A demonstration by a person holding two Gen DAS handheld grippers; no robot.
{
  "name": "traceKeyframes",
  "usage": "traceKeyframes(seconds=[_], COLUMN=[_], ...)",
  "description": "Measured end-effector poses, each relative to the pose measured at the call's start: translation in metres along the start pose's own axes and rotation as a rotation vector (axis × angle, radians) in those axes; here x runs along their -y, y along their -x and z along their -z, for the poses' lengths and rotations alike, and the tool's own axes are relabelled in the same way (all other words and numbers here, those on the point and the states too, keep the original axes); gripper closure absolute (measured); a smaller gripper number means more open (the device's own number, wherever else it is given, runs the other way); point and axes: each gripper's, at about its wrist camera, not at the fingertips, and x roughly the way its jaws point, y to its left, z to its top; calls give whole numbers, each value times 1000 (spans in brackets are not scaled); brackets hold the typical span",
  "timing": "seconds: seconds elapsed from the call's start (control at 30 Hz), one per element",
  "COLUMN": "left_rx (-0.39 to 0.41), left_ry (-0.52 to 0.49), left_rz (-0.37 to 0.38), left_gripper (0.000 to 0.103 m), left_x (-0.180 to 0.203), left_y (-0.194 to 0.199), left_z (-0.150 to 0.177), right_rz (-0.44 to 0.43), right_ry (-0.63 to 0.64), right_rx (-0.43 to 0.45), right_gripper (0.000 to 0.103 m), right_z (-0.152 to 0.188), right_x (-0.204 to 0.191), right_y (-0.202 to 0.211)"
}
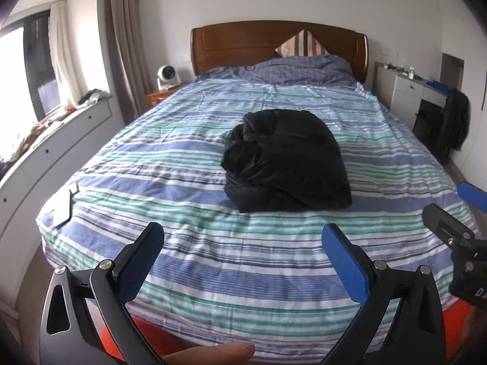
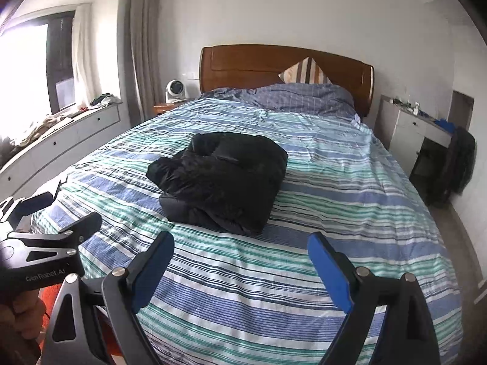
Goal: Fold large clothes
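A black padded jacket (image 1: 284, 159) lies folded into a thick bundle in the middle of the striped bed (image 1: 213, 267). It shows in the right wrist view as the same jacket (image 2: 220, 179), left of centre on the bed (image 2: 334, 213). My left gripper (image 1: 243, 237) hangs open over the foot of the bed, short of the jacket, with nothing between its blue pads. My right gripper (image 2: 240, 246) is likewise open and empty, a little nearer the bundle. Each gripper appears at the edge of the other's view.
A wooden headboard (image 1: 274, 39) with a striped pillow (image 1: 303, 44) stands at the far end. A white window bench with drawers (image 1: 54, 149) runs along the left, a white desk (image 1: 417, 91) and a dark chair (image 1: 453, 121) on the right. A white paper (image 1: 62, 208) lies at the bed's left corner.
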Motion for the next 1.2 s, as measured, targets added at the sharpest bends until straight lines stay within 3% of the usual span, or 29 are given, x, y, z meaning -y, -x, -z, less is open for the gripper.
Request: traceKeyframes(seconds=[1.2], left_rx=[-28], left_ry=[-11], left_rz=[12], left_gripper=[0], left_x=[13], left_y=[-5], left_z=[6], right_rz=[27], right_ry=[-37], right_rx=[-80], right_gripper=[12], right_z=[4], right_x=[6], right_y=[-4])
